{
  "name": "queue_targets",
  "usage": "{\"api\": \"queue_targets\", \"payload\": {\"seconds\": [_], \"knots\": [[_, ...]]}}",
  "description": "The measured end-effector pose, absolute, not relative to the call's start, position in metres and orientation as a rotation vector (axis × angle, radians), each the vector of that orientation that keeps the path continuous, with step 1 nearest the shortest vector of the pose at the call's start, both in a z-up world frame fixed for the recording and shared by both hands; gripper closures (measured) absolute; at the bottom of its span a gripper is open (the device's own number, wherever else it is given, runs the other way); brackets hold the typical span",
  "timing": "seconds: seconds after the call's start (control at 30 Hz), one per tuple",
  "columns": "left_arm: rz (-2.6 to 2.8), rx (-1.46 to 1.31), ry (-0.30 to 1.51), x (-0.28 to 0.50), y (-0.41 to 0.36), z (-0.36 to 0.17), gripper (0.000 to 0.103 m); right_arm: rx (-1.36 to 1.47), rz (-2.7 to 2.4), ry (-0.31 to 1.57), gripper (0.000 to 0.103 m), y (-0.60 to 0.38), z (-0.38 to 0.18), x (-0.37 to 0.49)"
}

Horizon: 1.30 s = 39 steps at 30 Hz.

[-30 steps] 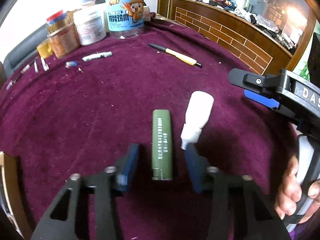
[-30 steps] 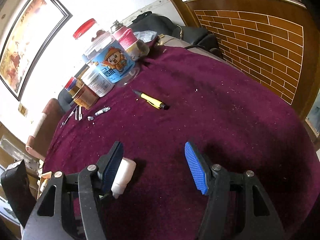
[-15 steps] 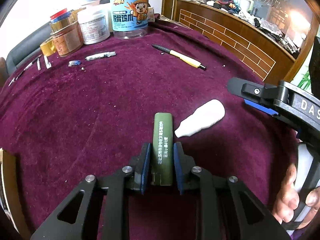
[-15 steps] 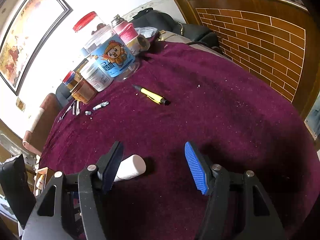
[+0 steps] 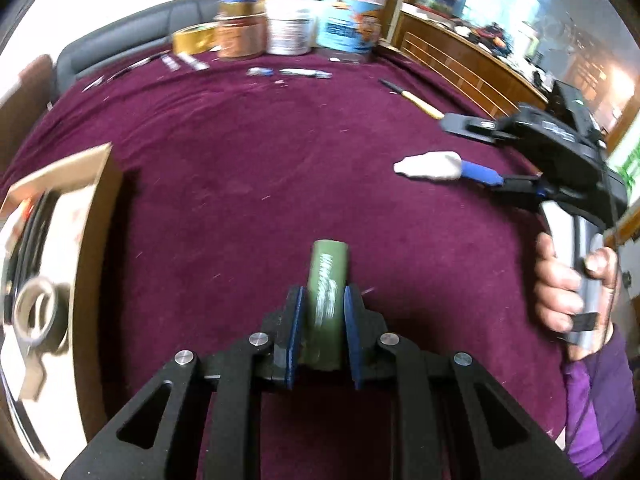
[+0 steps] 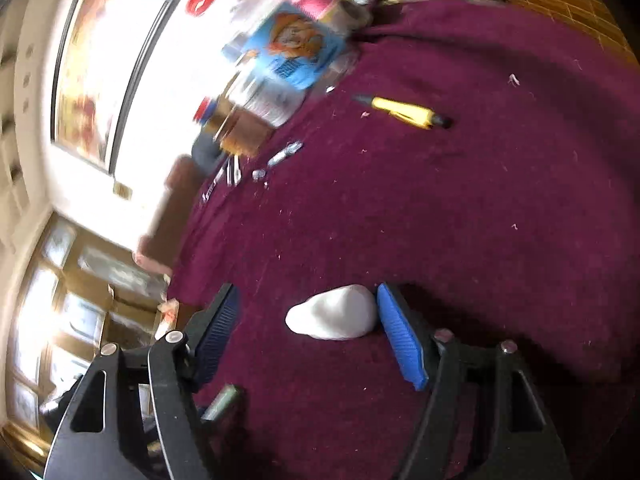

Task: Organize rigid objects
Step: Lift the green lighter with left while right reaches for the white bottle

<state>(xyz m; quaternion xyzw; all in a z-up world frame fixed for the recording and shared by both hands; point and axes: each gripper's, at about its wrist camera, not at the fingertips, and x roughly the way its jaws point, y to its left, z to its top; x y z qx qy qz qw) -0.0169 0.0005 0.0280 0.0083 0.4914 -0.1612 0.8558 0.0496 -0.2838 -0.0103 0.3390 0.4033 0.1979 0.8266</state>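
My left gripper (image 5: 323, 300) is shut on a green cylinder (image 5: 326, 300) with white print and holds it above the maroon tablecloth (image 5: 260, 168). A white bottle-shaped object (image 6: 334, 312) lies on the cloth between the open fingers of my right gripper (image 6: 308, 316), touching the right blue pad (image 6: 398, 332). The white object (image 5: 428, 165) and the right gripper (image 5: 520, 152) also show at the right of the left wrist view. The green cylinder (image 6: 224, 400) shows low in the right wrist view.
An open cardboard box (image 5: 60, 264) holding a tape roll (image 5: 34, 312) and cables stands at the left. Jars and tubs (image 5: 288, 28) stand at the table's far edge. A yellow pen (image 6: 404, 111) and small metal parts (image 6: 280, 156) lie on the cloth.
My left gripper lifted the green cylinder and swung left, bringing the cardboard box into view. My right gripper moved around the white object, which now lies between its fingers.
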Motion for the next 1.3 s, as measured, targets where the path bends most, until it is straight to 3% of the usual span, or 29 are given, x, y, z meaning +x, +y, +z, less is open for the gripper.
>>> {"api": "queue_targets", "payload": {"seconds": [0.17, 0.33, 0.37, 0.5, 0.73, 0.83, 0.9, 1.3], "knots": [[-0.294, -0.021, 1.035, -0.015, 0.017, 0.02, 0.087, 0.806, 0.787, 0.925, 0.03, -0.26, -0.011, 0.046], [-0.299, -0.056, 1.037, -0.014, 0.018, 0.019, 0.086, 0.736, 0.629, 0.921, 0.03, -0.263, -0.012, 0.041], [-0.312, -0.074, 1.037, -0.015, 0.018, 0.021, 0.084, 0.732, 0.589, 0.919, 0.031, -0.266, -0.013, 0.041], [-0.321, -0.09, 1.016, -0.017, 0.015, 0.025, 0.063, 0.726, 0.544, 0.906, 0.031, -0.27, -0.012, 0.039], [-0.374, -0.013, 0.994, -0.02, -0.013, 0.014, 0.063, 0.6, 0.461, 0.906, 0.031, -0.259, -0.008, 0.041], [-0.365, 0.038, 0.976, -0.02, -0.019, 0.013, 0.064, 0.534, 0.406, 0.899, 0.031, -0.252, -0.004, 0.037], [-0.331, 0.046, 0.986, -0.019, -0.016, 0.014, 0.087, 0.531, 0.393, 0.907, 0.031, -0.247, 0.001, 0.031], [-0.263, -0.053, 0.971, -0.043, 0.027, 0.011, 0.086, 0.303, 0.255, 1.085, 0.034, -0.156, 0.018, 0.05]]}}
